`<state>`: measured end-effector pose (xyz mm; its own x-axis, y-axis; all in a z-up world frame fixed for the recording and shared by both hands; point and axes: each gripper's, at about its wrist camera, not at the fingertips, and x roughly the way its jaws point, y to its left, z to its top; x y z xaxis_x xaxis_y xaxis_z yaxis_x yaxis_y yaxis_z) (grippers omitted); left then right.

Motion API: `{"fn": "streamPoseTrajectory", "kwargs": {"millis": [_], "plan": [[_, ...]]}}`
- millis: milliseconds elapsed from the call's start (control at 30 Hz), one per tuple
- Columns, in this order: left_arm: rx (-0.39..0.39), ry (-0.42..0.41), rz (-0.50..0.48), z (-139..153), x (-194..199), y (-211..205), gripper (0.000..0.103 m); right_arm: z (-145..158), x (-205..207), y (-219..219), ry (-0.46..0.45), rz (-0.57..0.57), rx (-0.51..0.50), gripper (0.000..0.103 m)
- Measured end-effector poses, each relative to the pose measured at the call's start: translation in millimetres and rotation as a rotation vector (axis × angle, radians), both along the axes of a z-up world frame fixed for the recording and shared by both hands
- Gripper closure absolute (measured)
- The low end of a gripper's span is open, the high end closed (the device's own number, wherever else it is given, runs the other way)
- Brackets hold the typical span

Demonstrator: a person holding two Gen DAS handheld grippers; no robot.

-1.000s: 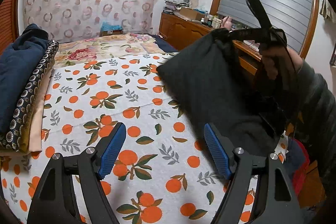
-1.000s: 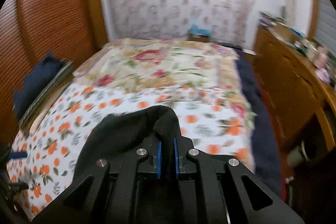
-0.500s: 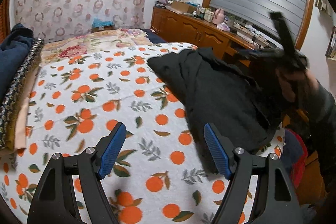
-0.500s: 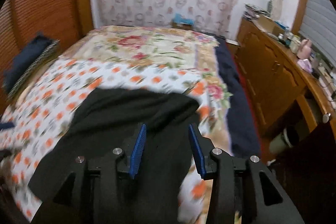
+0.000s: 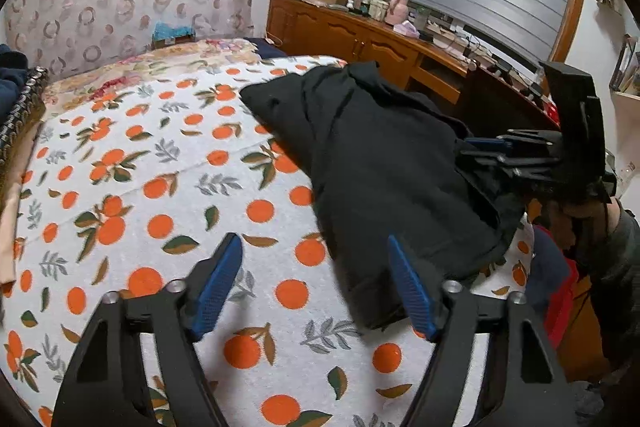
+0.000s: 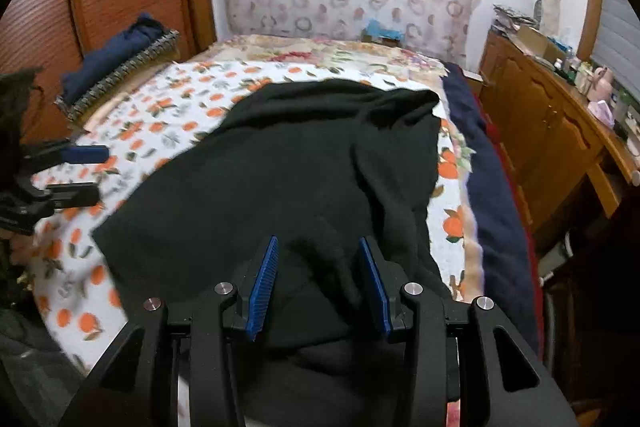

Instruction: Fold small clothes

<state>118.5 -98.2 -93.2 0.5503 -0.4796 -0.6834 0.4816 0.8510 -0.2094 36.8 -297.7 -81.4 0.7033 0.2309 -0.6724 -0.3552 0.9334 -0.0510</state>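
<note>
A black garment (image 5: 380, 167) lies rumpled on the orange-print bedspread (image 5: 140, 187), toward the bed's right side. My left gripper (image 5: 314, 287) hovers over the bedspread at the garment's near edge. Its jaws are closing, with only the garment's corner by the right finger (image 5: 408, 291). In the right wrist view the garment (image 6: 300, 167) spreads out ahead. My right gripper (image 6: 318, 287) sits low over its near end, its jaws closing around a raised ridge of cloth that the pads do not press. The right gripper (image 5: 520, 155) is held by a hand at the bed's edge.
Folded dark blue clothes (image 6: 116, 67) lie on patterned fabric at the bed's left side. A navy blanket (image 6: 492, 187) runs along the right edge. Beyond it stands a cluttered wooden dresser (image 6: 540, 131). Red cloth (image 5: 560, 299) lies low beside the bed.
The right gripper let go of the black garment, which dropped from hanging to lying on the bed. The right gripper sank toward it. My left gripper moved closer to the garment.
</note>
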Motion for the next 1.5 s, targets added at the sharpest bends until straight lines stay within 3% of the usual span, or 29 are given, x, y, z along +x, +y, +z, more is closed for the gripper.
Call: {"fn": "streamPoseTrajectory", "kwargs": {"millis": [33,100,333,467,600,667,733,767,967,1133,1200,1267,1333,1433,1500], "plan": [[0.000,0.013,-0.011,-3,1,-2,0.041,0,-1,0,0.005,0.010,0.004,0.091],[-0.001,0.030,-0.029,-6,1,-6,0.048,6,-9,-2,-0.016,0.028,0.024,0.098],[-0.010,0.038,-0.065,-5,-4,-15,0.050,37,-63,-37,-0.149,-0.044,0.099,0.099],[-0.018,0.067,-0.092,-10,-3,-22,0.050,37,-82,-62,-0.142,-0.094,0.114,0.099],[-0.003,0.088,-0.135,-17,-4,-33,0.053,25,-84,-58,-0.108,-0.095,0.120,0.099],[-0.006,0.107,-0.160,-20,-4,-38,0.075,26,-81,-54,-0.105,-0.093,0.131,0.099],[0.001,0.112,-0.175,-22,-5,-42,0.089,31,-80,-55,-0.109,-0.086,0.146,0.099],[0.010,0.104,-0.183,-20,-8,-43,0.090,33,-79,-54,-0.114,-0.082,0.149,0.099],[-0.020,0.025,-0.218,27,-43,-39,0.091,41,-88,-54,-0.139,-0.078,0.108,0.099],[0.050,0.057,-0.210,22,-49,-46,0.088,32,-94,-49,-0.067,-0.045,0.010,0.099],[0.052,0.062,-0.203,17,-46,-47,0.083,22,-92,-49,-0.016,-0.052,-0.022,0.099],[0.049,0.046,-0.188,19,-45,-44,0.067,13,-87,-52,0.031,-0.052,-0.025,0.099],[0.038,0.019,-0.170,24,-45,-38,0.058,11,-82,-52,0.053,-0.054,-0.016,0.099],[0.043,0.004,-0.137,26,-41,-31,0.058,18,-80,-51,0.039,-0.052,-0.011,0.099],[0.041,0.011,-0.113,23,-35,-27,0.058,26,-82,-55,0.013,-0.056,0.012,0.093]]}}
